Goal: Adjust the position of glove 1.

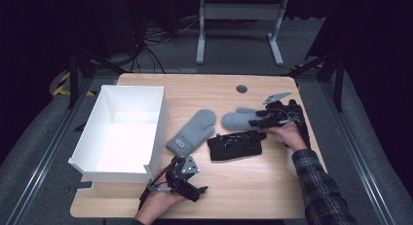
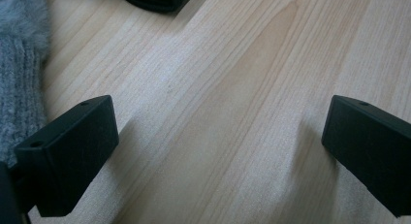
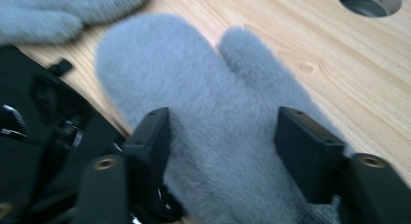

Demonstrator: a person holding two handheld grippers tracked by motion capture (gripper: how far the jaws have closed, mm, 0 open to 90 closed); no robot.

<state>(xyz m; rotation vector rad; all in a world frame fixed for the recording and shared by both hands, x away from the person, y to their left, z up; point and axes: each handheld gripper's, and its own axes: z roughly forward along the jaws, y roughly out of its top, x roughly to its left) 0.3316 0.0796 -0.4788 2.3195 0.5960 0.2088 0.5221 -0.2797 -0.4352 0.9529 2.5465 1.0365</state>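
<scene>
Two grey fluffy mittens lie mid-table: one [image 1: 192,131] angled beside the white box, the other [image 1: 236,119] to its right. A black glove [image 1: 234,146] lies in front of them. My right gripper [image 1: 260,119] sits low over the right mitten [image 3: 213,103]; its jaws [image 3: 223,146] straddle the mitten's body, which lies flat and unbunched between them. The black glove [image 3: 43,122] is at their left. My left gripper [image 1: 187,175] rests near the front edge, open [image 2: 220,141] over bare wood, with the left mitten's cuff [image 2: 19,78] beside one jaw.
An open white box [image 1: 158,132] stands at the table's left. A round cable hole [image 1: 241,88] is at the back centre. Bare wood runs along the front and right edges. A plaid sleeve [image 1: 316,186] comes in at the lower right.
</scene>
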